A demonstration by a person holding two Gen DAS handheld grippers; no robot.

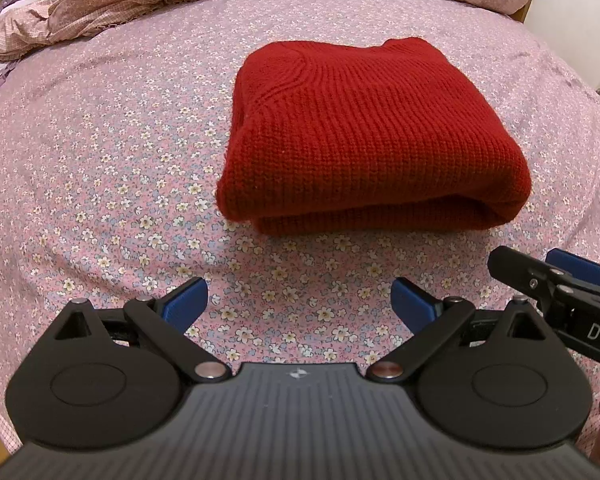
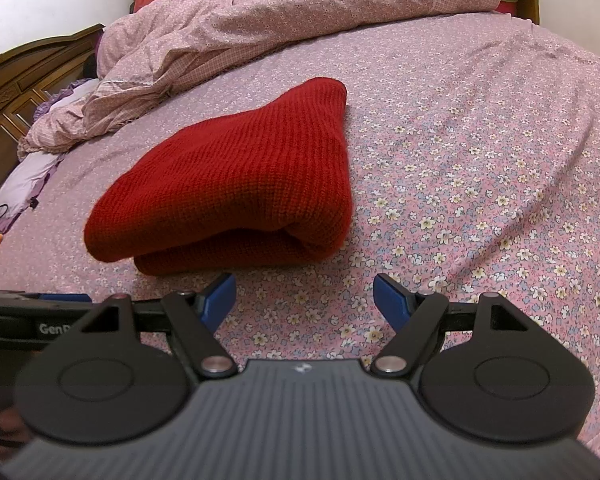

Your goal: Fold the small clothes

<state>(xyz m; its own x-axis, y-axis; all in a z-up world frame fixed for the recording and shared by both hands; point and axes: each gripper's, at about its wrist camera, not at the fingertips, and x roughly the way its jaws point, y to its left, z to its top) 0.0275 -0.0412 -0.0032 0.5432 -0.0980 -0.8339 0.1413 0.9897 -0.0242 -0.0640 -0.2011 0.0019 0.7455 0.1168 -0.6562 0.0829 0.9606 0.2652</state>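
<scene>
Left hand-held gripper (image 1: 299, 304): released, blue fingers spread wide, nothing between them, above the bed's near edge.
Right hand-held gripper (image 2: 304, 300): released likewise, fingers apart, just beside the left one.
Red knit sweater (image 1: 364, 136): folded into a thick rectangle, lying flat on the bed (image 1: 120, 140), beyond both grippers, apart from them.
Quilt (image 2: 280, 20): rumpled along the bed's far edge.

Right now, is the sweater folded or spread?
Folded: the sweater lies as a compact stack, layered edges showing in front, on the bed.
</scene>
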